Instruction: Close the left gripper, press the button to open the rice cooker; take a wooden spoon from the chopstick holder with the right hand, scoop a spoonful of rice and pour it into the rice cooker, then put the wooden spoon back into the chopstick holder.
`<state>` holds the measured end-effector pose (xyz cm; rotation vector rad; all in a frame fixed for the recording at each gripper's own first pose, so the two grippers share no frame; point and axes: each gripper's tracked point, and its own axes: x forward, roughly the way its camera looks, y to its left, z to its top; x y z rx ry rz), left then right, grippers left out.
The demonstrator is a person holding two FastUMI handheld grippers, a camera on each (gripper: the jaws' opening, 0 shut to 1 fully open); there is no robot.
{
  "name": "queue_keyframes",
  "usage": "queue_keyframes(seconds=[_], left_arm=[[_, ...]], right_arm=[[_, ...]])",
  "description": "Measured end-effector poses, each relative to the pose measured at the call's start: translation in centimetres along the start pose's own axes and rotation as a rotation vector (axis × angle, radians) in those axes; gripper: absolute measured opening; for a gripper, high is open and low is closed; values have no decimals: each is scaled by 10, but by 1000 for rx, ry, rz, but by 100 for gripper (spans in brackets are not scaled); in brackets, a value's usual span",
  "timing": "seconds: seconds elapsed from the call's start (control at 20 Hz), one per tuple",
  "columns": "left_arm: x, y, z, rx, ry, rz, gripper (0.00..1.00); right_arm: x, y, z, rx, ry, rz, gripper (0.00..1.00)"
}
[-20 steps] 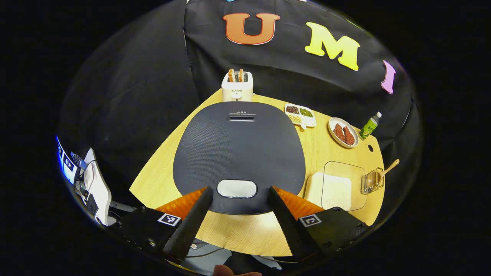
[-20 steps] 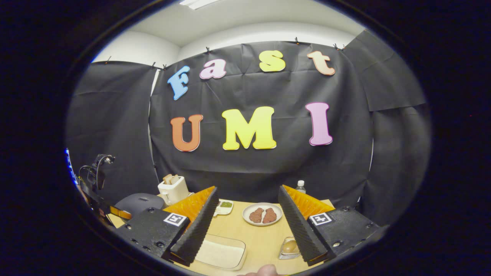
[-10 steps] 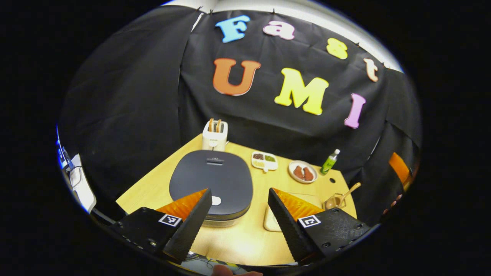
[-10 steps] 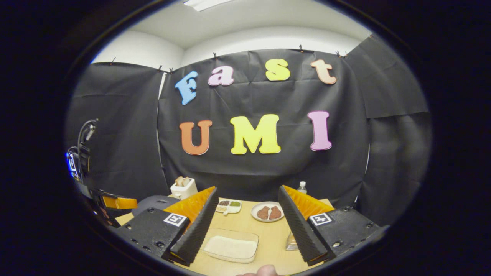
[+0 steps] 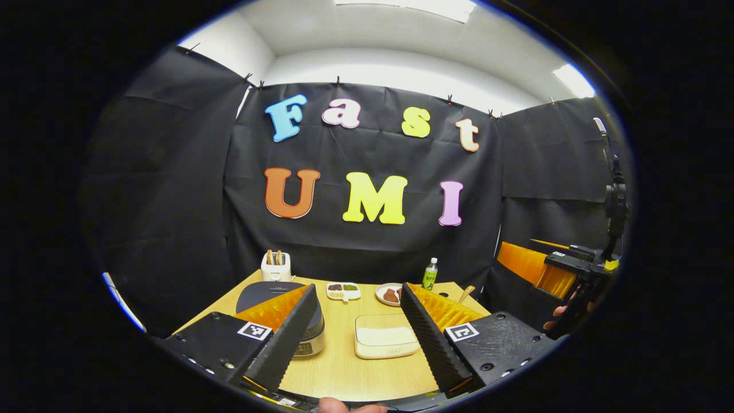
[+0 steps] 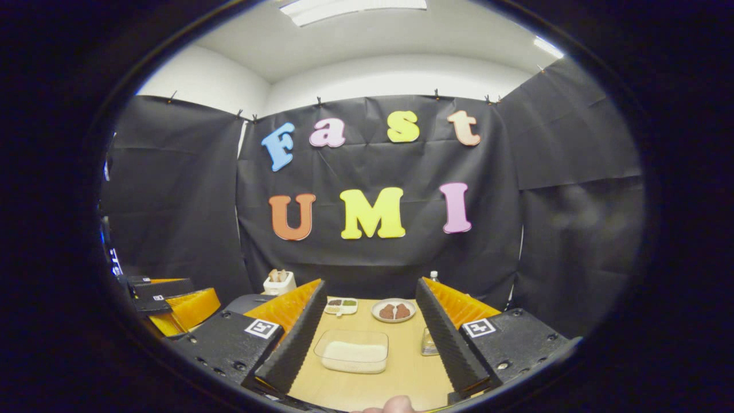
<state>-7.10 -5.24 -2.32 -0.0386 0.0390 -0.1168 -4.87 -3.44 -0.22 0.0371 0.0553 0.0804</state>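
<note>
Clearly, the left gripper [image 5: 356,338] was held with its fingers wide apart and nothing between them; the right gripper [image 6: 367,344] was likewise spread and empty. From the left gripper view the rice cooker [image 5: 269,292] was seen closed, partly hidden behind the left finger, and the wooden spoon [image 5: 465,293] was glimpsed past the right finger. From the right gripper view the rice tray [image 6: 352,351] was seen on the table [image 6: 401,373] between the fingers, and the chopstick holder [image 6: 428,342] was half hidden by the right finger.
</note>
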Motion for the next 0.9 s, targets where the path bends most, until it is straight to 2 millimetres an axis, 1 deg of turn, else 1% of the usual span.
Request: queue_keyframes(seconds=[0.05, 0.1, 0.15, 0.2, 0.25, 0.35, 0.45, 0.5, 0.55, 0.6, 0.65, 0.7, 0.75, 0.8, 0.85, 0.9], left_arm=[[-10, -2, 8, 1, -23, 7, 95], [-16, -2, 15, 1, -45, 12, 95], [-22, -3, 21, 2, -65, 13, 95], [-27, -4, 27, 7, -90, 12, 94], [-29, -3, 30, 15, -105, 14, 94], [-35, -5, 27, 26, -98, 15, 94], [-38, -8, 29, 27, -97, 16, 94], [-39, -5, 31, 26, -102, 25, 94], [-40, -4, 32, 29, -106, 30, 94], [-39, -3, 33, 39, -108, 32, 94], [-39, 0, 34, 51, -109, 45, 94], [-39, 3, 34, 53, -107, 52, 94], [-37, -1, 35, 47, -106, 47, 94], [-37, -3, 37, 35, -107, 47, 94], [-37, -3, 38, 23, -106, 46, 84], [-40, -5, 38, 18, -109, 42, 94]], right_arm=[[-12, -1, 1, 1, -10, -9, 96], [-22, -3, -1, -1, -12, -20, 96], [-32, -4, -5, 0, -9, -28, 100], [-41, -5, -8, 4, -5, -35, 100], [-50, -5, -12, 11, 0, -40, 100], [-62, -5, -18, 32, 7, -47, 100], [-67, -1, -20, 46, 15, -38, 100], [-67, 0, -21, 43, 12, -33, 100], [-65, -3, -22, 34, 10, -35, 100], [-63, -4, -23, 30, 11, -38, 96], [-60, -3, -27, 35, 24, -37, 100], [-59, -1, -27, 51, 25, -31, 97], [-57, -1, -23, 61, 20, -32, 100], [-56, -3, -22, 61, 16, -36, 96], [-55, -3, -25, 56, 25, -35, 96], [-56, -2, -26, 53, 32, -27, 100]])
